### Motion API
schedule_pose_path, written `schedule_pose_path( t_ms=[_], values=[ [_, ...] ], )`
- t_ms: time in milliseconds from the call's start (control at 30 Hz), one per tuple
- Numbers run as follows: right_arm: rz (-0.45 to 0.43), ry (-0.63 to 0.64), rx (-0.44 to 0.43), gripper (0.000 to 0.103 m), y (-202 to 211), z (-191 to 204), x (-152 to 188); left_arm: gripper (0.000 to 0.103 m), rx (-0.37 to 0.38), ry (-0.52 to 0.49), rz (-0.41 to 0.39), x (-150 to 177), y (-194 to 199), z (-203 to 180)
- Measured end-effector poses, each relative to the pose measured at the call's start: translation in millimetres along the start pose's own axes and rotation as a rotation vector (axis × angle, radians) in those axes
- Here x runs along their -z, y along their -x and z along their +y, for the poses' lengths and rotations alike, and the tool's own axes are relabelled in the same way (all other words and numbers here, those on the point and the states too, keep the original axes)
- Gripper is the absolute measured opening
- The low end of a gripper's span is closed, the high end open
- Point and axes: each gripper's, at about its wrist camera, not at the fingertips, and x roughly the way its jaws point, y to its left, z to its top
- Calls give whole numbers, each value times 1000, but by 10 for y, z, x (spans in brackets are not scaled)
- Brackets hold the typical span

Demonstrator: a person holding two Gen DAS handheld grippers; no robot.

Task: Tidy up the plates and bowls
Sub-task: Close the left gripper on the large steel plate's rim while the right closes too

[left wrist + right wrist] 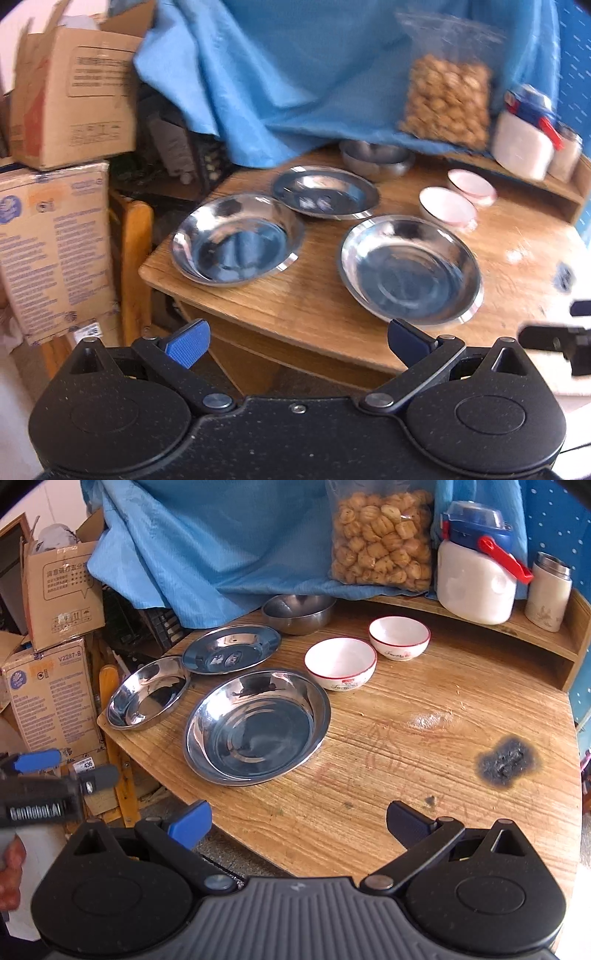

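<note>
Nearby, snack bag (382, 535) (jar (476, 579) beside)

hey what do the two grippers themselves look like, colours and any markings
Both are black, with round speckled housings and bright rivets. The left gripper and right gripper each have ribbed blue finger pads. The right's centre panel is ridged grey. The left's side carries white lettering, too blurred to read reliably.

On the desk (424, 738), three plates sit left: the nearest plate (256, 727), a second plate (147, 692) to its left, a third plate (231, 648) behind. Two bowls (340, 662) stand right of them, another bowl (299, 613) behind.
</note>
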Motion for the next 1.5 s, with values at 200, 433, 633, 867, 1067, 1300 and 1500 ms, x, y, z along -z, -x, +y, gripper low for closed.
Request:
schedule_pose_path(
  t_ms=[200,433,633,867,1067,1300,1500],
  values=[
    [-23,23,-8,103,-25,72,-91,102,-93,101,-15,-202,-16,180],
    [-31,36,10,103,-227,174,-256,102,-127,135,-10,-348,-223,483],
    [-71,-11,81,103,-442,244,-586,102,-87,84,5,-603,-590,784],
    [-51,-37,105,103,-849,452,-906,102,-76,43,27,-864,-1030,1145],
    [-21,-18,96,103,-1142,761,-1116,102,-57,39,85,-965,-1381,1417],
    [40,69,31,103,-1446,1163,-1237,102,-12,43,163,-915,-1696,1643],
    [92,87,-104,103,-1576,1300,-1313,102,29,50,212,-877,-1797,1671]
  ],
)
